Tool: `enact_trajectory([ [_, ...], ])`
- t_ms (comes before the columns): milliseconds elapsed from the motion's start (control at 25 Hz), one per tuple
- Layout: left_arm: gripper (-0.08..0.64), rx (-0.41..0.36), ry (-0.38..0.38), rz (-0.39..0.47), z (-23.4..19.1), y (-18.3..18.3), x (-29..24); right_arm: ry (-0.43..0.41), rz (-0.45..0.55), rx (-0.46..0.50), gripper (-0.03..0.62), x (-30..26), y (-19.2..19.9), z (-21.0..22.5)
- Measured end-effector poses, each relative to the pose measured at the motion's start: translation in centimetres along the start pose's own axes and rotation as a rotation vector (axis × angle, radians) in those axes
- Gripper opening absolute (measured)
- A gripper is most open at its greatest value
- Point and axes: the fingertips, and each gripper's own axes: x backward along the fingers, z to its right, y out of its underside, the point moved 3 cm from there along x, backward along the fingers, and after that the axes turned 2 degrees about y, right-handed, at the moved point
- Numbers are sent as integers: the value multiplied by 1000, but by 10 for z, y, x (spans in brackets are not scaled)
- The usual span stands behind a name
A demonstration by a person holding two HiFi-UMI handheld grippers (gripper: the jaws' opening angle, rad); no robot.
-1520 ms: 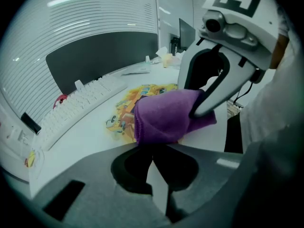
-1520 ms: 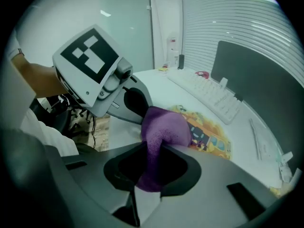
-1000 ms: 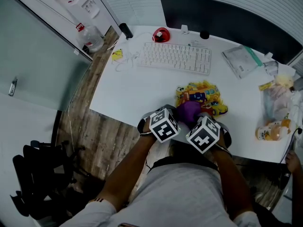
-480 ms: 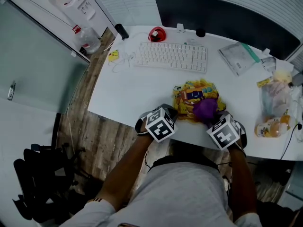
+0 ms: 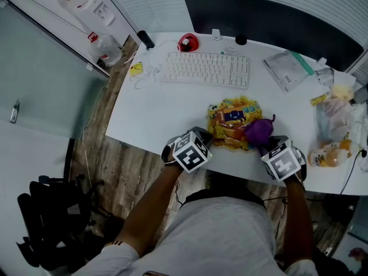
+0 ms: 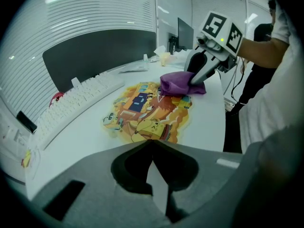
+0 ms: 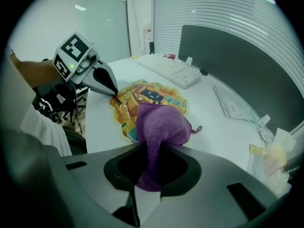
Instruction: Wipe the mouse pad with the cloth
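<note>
Purple cloth pinched in right tongs, lying on mouse pad.

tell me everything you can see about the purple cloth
The cloth is purple and looks like soft, fuzzy microfibre, with a small loop sticking out on one side. It is bunched into a lump, not spread flat. One end is pinched between the jaws of the right gripper. The rest bulges forward and rests on the right-hand edge of the colourful cartoon-printed mouse pad, with the loop reaching out over the white table.
</note>
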Motion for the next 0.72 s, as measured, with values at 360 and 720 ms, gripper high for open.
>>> enact_trajectory([
  [360,17,74,-60,93,-4,-9,22,-27,165,-63,71,29,-19,6],
  [720,17,198,-217,480,-21,-63,103,-22,497,-105,71,77,-70,6],
])
